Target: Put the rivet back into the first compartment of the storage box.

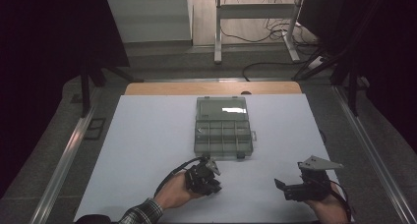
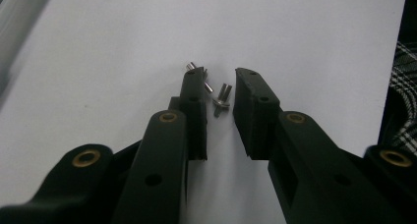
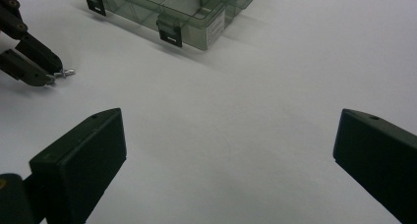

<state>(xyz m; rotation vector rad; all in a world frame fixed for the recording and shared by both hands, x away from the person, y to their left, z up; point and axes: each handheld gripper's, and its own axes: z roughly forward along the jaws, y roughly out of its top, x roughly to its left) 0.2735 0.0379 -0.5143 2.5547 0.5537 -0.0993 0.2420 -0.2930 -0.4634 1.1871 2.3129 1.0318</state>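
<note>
Your left gripper (image 2: pixel 220 81) has its jaws narrowly apart around the small screws (image 2: pixel 221 97) on the white table (image 2: pixel 305 32), not pressing them. Your right gripper (image 3: pixel 228 150) hangs wide open, near the plastic box (image 3: pixel 196 13).

Screws (image 2: pixel 221 97) by the left gripper (image 2: pixel 220 89): small, overlapping, count unclear; 1 partly hidden behind a finger (image 2: pixel 193 94). Whether the fingers press the screws can't be told. In the high view the left gripper (image 1: pixel 215 183) covers them. Organizer box (image 3: pixel 177 10) is cut off by the top edge in the right gripper view; compartment contents unreadable. Right gripper (image 3: pixel 228 145) fingers are cropped at the bottom and right edges.
</note>
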